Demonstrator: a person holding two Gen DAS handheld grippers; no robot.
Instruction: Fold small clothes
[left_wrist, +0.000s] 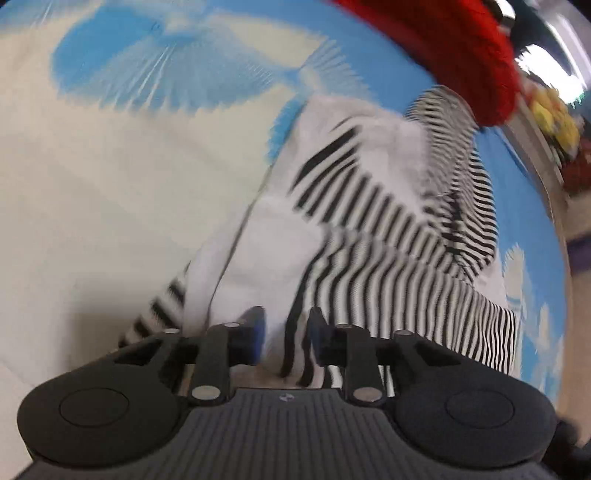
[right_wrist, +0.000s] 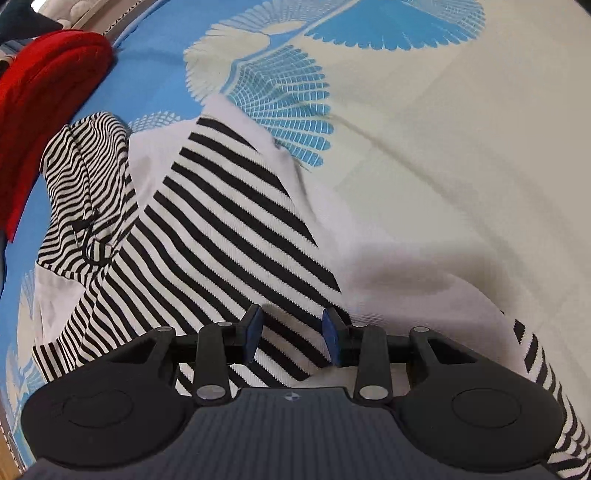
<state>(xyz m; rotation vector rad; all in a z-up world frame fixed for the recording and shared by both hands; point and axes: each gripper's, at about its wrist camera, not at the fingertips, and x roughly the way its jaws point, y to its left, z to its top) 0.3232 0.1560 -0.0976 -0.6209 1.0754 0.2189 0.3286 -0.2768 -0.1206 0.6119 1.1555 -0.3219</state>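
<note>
Here: striped garment (right_wrist: 229, 229), long axis running from the red cloth (right_wrist: 48, 110) toward both grippers; right gripper (right_wrist: 291, 336) parted over its near hem, left gripper (left_wrist: 284, 339) parted astride a fold.

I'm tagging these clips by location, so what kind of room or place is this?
Probably a home, likely a bedroom: a black-and-white striped garment lies on a cream and blue patterned bedsheet, with a red knitted garment beside it.
</note>
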